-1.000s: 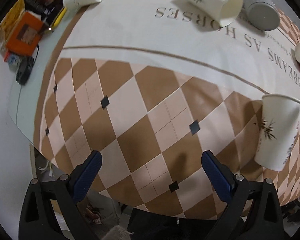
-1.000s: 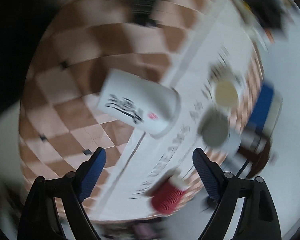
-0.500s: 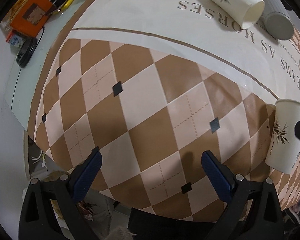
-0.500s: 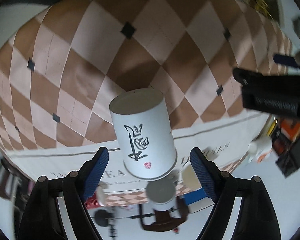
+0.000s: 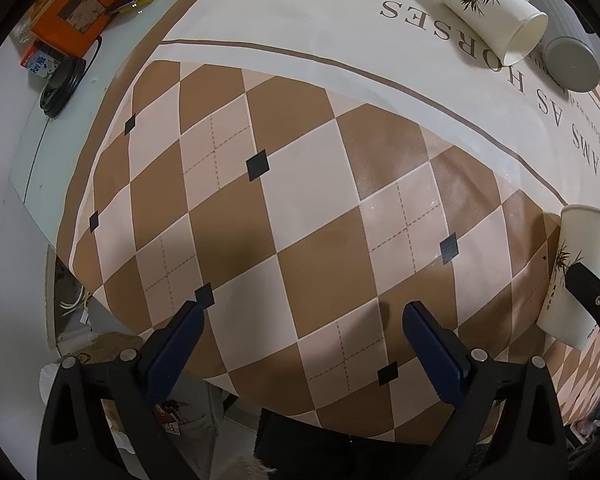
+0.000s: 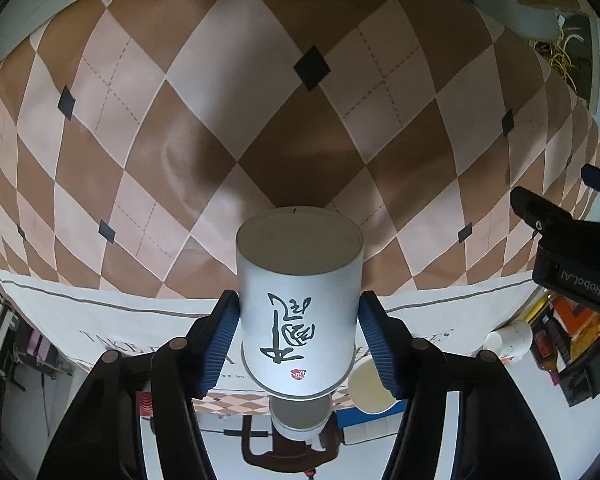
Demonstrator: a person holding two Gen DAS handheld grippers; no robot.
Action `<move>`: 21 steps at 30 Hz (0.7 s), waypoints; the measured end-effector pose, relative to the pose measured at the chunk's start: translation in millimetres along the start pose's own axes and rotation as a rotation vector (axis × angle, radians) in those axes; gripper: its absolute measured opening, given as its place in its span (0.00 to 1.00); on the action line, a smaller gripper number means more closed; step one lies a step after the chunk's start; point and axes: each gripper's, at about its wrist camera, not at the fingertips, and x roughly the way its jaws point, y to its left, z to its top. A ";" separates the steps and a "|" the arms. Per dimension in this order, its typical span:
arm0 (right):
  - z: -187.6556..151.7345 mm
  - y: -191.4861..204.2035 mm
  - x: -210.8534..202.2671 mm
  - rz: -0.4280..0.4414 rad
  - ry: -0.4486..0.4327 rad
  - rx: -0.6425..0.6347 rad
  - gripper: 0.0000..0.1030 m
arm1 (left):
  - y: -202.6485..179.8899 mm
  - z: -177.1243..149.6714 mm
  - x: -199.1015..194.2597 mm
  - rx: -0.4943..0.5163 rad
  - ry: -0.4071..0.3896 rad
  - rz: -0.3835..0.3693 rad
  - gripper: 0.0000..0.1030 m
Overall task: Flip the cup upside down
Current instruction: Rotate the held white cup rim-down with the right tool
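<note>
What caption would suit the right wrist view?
Right gripper clamps a white calligraphy-printed paper cup above the brown diamond-patterned tablecloth.

White paper cup with black calligraphy [image 6: 298,312]: its lower sides are covered by the right gripper's blue ribbed pads [image 6: 220,340]; its mouth is not shown. Behind it, a grey ribbed cylinder [image 6: 300,420] is mostly hidden. In the left wrist view, the same cup [image 5: 580,276] is cut by the frame edge and crossed by a black gripper finger [image 5: 592,300].
</note>
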 end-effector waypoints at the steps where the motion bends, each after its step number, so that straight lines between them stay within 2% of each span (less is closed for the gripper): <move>1: 8.7 6.4 -10.8 0.008 -0.001 0.014 0.60 | 0.8 -0.7 0.3 0.000 0.000 0.002 0.99; 6: 0.5 -14.1 -9.6 0.057 0.005 0.168 0.59 | -2.7 4.0 -8.5 0.000 -0.008 0.011 0.99; 11: -11.3 -31.3 -6.5 0.164 0.014 0.351 0.59 | 2.9 8.8 -14.6 -0.002 -0.023 0.023 0.99; 21: -54.3 -51.0 11.3 0.506 0.019 0.773 0.59 | 10.6 22.2 -24.9 -0.014 -0.059 0.043 0.99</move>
